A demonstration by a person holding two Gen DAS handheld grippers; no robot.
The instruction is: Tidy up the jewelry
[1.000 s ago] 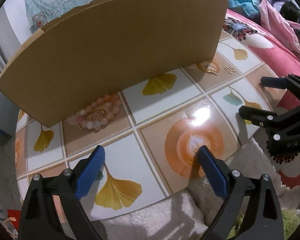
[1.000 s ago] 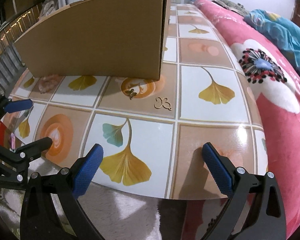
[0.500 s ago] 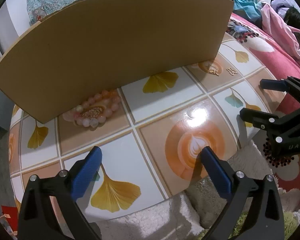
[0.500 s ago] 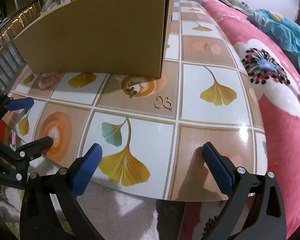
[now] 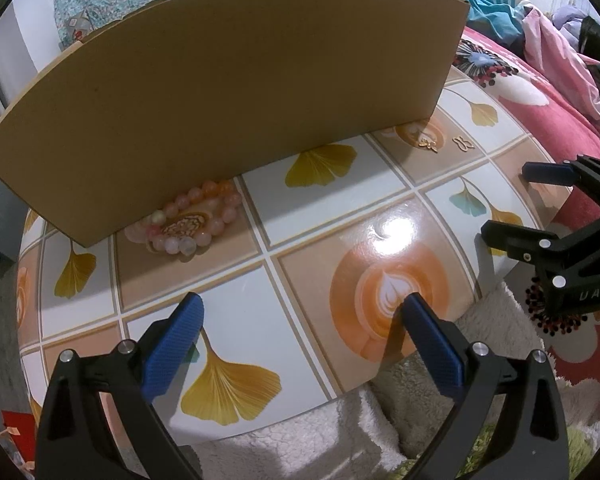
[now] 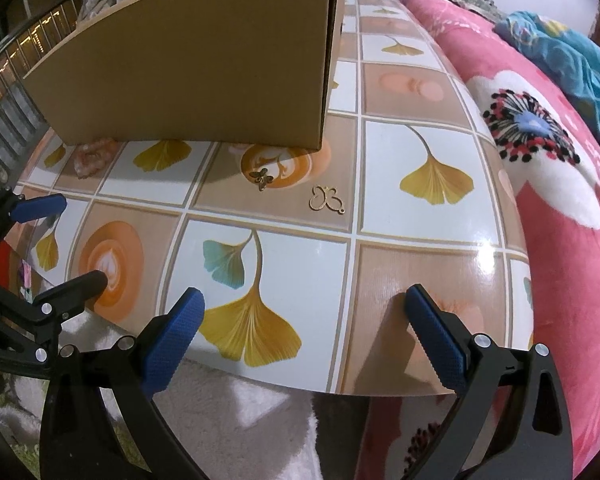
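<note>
Hovering at surface (image 5: 307, 216) edge | left tool (image 5: 300, 340) spread, empty | right tool (image 6: 303, 324) spread, empty | bead bracelet (image 5: 188, 224) ahead-left of left tool, touching cardboard box (image 5: 228, 92) | two gold charms (image 6: 296, 188) ahead of right tool

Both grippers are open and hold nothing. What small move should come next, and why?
Probably move the left gripper forward toward the pink bead bracelet. It lies on the table against the cardboard box, ahead of this gripper. The two gold charms sit nearer the open right gripper.
</note>
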